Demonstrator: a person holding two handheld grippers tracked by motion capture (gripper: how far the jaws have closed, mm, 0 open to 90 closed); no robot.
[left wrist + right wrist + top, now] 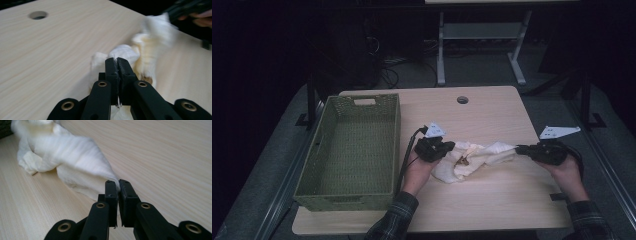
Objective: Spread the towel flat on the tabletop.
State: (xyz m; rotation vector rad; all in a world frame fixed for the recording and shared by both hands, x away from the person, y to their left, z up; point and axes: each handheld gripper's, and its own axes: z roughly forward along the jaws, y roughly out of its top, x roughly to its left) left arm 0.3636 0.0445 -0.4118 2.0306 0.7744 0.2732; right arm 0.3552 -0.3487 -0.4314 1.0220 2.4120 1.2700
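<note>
Two tongs, left tongs (451, 146) and right tongs (518, 148), each pinch an end of the cream cloth (472, 159) above the tabletop (492, 115).

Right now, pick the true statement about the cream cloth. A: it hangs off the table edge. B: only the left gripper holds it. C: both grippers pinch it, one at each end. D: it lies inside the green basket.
C: the left gripper and the right gripper each have their jaws shut on an end of the cloth, which lies on the table beside the basket.

We see a cream-white cloth (472, 159) with a small brown patch, black grippers, an olive-green woven basket (349, 150), a pale wood-grain table (492, 112), and dark plaid sleeves (396, 220).
</note>
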